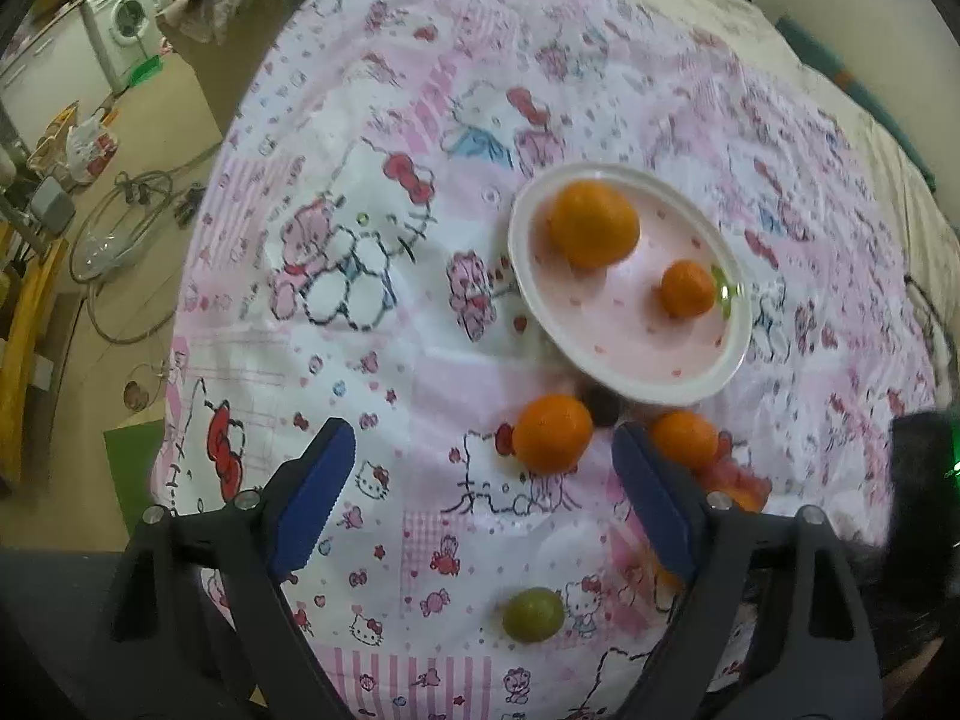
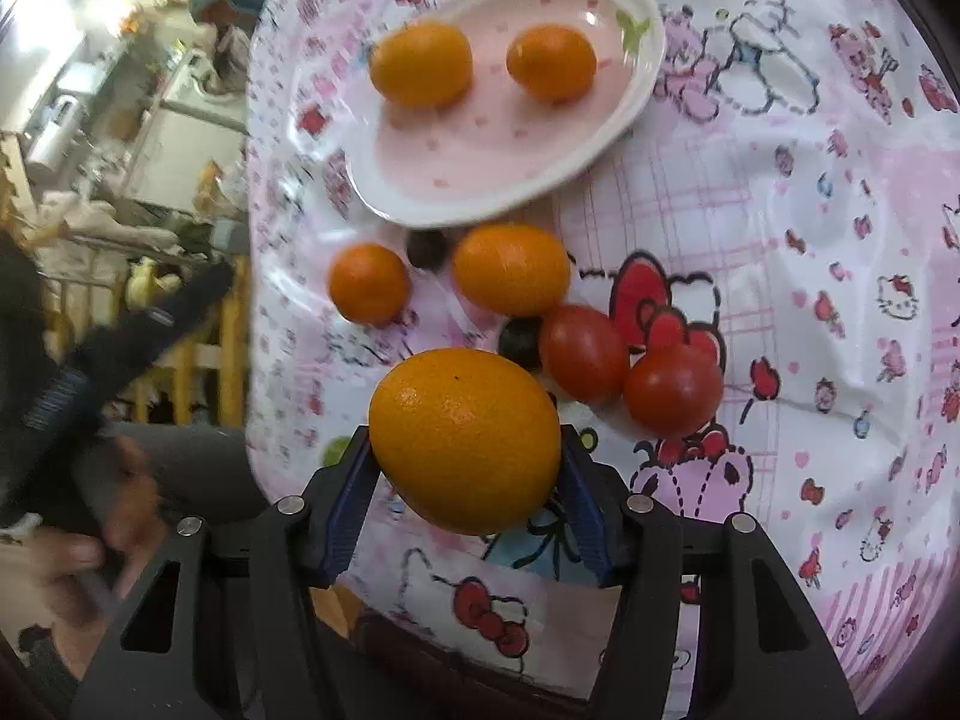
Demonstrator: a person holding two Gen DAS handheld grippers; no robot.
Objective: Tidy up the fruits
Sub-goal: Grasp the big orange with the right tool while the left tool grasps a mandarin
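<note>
Right-wrist view: the right gripper has its blue pads closed against both sides of a large orange, which fills the gap between the fingers and sits above a pink cartoon-print cloth. Just beyond the held orange lie two red tomatoes touching one another, a dark berry between the orange and the nearer tomato, two loose oranges side by side, and a second dark berry between them, close to the rim of a white plate. The plate has a pink, dotted centre and holds two oranges, set apart from each other. At the left edge a hand is in view, blurred. Left-wrist view: the left gripper hangs over the cloth with its jaws wide apart and nothing between the pads; an orange lies on the cloth just beyond the fingertips, and a small green fruit lies on the cloth between the fingers, untouched. The plate lies further off with its two oranges. A washing machine stands in the background.
</note>
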